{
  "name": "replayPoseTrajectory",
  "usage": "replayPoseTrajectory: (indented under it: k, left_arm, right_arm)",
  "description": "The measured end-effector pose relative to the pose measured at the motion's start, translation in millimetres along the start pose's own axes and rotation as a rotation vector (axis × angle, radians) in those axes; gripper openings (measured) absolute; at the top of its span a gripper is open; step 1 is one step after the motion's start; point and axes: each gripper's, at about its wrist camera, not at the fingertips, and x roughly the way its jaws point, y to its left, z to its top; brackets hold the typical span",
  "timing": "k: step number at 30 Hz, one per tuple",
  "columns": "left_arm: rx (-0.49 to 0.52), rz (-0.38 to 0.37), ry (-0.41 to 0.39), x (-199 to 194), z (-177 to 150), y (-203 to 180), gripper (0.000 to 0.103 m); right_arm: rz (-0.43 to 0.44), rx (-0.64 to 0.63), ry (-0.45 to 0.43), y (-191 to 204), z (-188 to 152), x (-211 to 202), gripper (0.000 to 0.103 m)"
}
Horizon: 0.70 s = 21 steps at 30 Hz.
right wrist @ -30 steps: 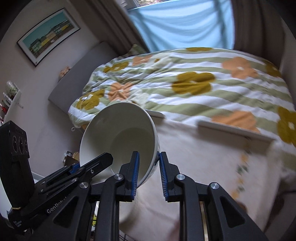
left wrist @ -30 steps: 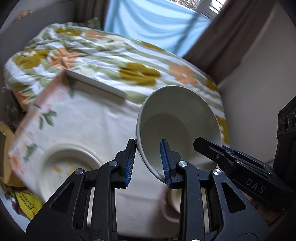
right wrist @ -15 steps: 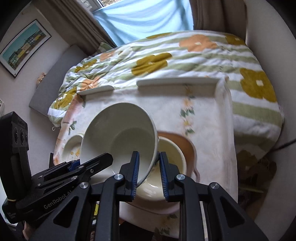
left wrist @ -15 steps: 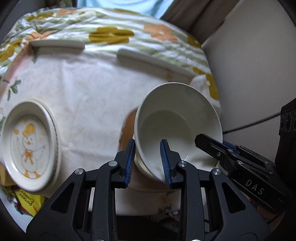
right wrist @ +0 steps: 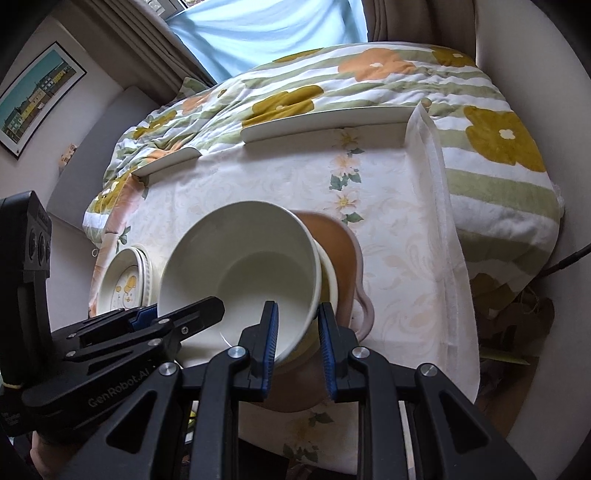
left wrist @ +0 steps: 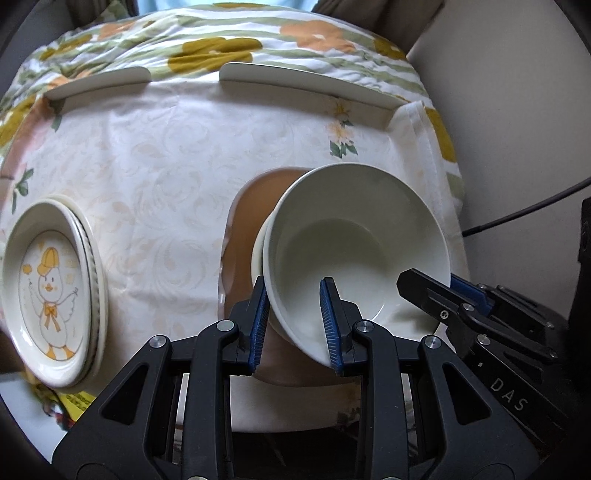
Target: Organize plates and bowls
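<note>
White bowl (left wrist: 354,243) rim clamped by left tongs (left wrist: 295,321), right tongs (right wrist: 297,336), over tablecloth (left wrist: 155,177)

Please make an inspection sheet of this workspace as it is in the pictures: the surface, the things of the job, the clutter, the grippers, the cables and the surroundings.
Surface: cream floral tablecloth over a tray.
Job's things: large white ceramic bowl, tilted, above a smaller cream bowl on a brown plate; stacked duck-picture plates at left.
Clutter: yellow printed packet below the plates.
Grippers: left gripper and right gripper each shut on the white bowl's rim.
Cables: black cable by the wall.
Surroundings: flowered striped quilt, blue curtain, framed picture.
</note>
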Motion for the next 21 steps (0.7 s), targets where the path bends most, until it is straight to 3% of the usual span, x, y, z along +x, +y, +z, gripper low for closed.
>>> replayPoseTrajectory:
  k: [10, 16, 19, 21]
  left_arm:
    - [0.082, 0.089, -0.019, 4.4, 2.3, -17.0, 0.025]
    - [0.054, 0.068, -0.008, 5.2, 8.9, -9.2, 0.026]
    - [0.044, 0.039, 0.001, 4.8, 10.0, -6.9, 0.037]
    - [0.043, 0.025, -0.003, 4.2, 9.9, -8.7, 0.050]
  right_arm:
    - [-0.006, -0.019, 0.001, -4.2, -5.6, 4.7, 0.020]
    - [-0.027, -0.084, -0.010, 0.5, -10.8, 5.1, 0.020]
    - [-0.019, -0.115, -0.035, 2.1, -12.6, 1.1, 0.020]
    - [-0.034, -0.149, -0.036, 5.0, -13.1, 1.1, 0.020]
